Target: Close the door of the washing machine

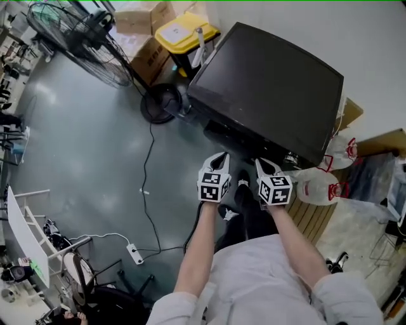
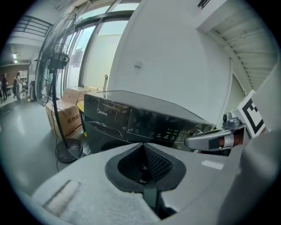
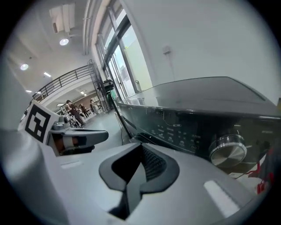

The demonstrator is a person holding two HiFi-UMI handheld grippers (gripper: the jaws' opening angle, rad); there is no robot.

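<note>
The dark grey washing machine (image 1: pixel 266 82) stands against the wall, and only its top shows from the head view. Both grippers hover side by side just before its front edge. My left gripper (image 1: pixel 219 159) is shut with nothing between its pads. My right gripper (image 1: pixel 264 165) is shut and empty too. The left gripper view looks over the closed left gripper (image 2: pixel 142 148) at the control panel (image 2: pixel 131 123). In the right gripper view, the right gripper (image 3: pixel 141 150) faces the panel and its silver dial (image 3: pixel 227 148). The jaws hide the door in both gripper views.
A standing fan (image 1: pixel 76 32) and cardboard boxes (image 1: pixel 143 19) stand left of the machine, with a yellow-topped bin (image 1: pixel 184 32) behind. White bags (image 1: pixel 327 184) and a wooden pallet (image 1: pixel 317 216) lie to its right. A black cable and a power strip (image 1: pixel 134 254) cross the floor.
</note>
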